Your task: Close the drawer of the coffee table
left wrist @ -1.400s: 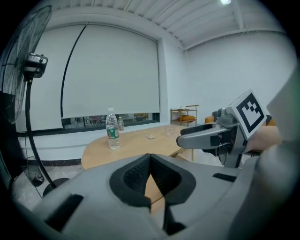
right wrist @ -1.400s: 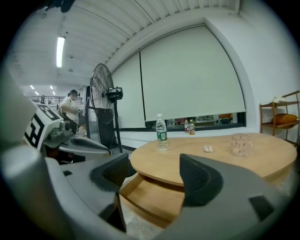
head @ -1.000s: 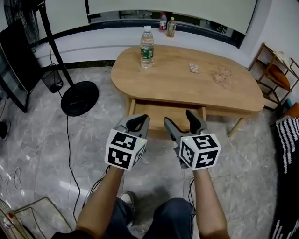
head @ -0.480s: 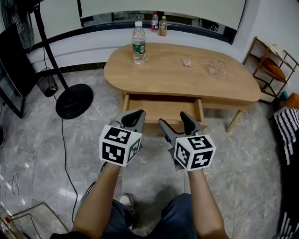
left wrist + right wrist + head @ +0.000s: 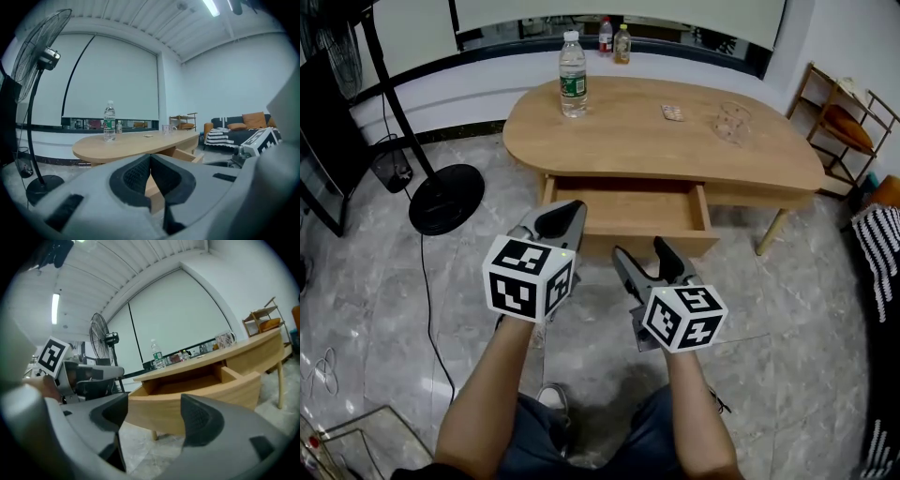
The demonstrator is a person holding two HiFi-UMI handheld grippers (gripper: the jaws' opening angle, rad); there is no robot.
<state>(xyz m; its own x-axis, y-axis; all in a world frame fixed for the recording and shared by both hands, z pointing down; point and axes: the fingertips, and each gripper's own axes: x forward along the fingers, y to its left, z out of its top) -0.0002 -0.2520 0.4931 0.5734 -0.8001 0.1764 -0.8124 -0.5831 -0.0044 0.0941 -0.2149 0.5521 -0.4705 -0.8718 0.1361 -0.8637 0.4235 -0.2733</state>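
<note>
Left gripper (image 5: 562, 212): fingers (image 5: 133, 174) pressed together, nothing between. Right gripper (image 5: 643, 251): fingers (image 5: 201, 420) spread wide, holding nothing. Just beyond both, one drawer (image 5: 628, 211), light wood, stood pulled out under the near edge of the oval worktop (image 5: 628, 141). On the worktop: one water bottle (image 5: 573, 75), one blister pack (image 5: 672, 113), one glass cup (image 5: 729, 120). Two small bottles (image 5: 622, 44) on the window ledge (image 5: 675, 58) behind.

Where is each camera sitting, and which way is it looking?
Head view: on the person's head, looking down at the open drawer, both forearms, left gripper and right gripper.
Left gripper view: on that gripper, looking past its shut jaws at the table and bottle.
Right gripper view: on that gripper, looking between open jaws at the drawer.
Shared: both gripper views show the bottle and the other gripper.
</note>
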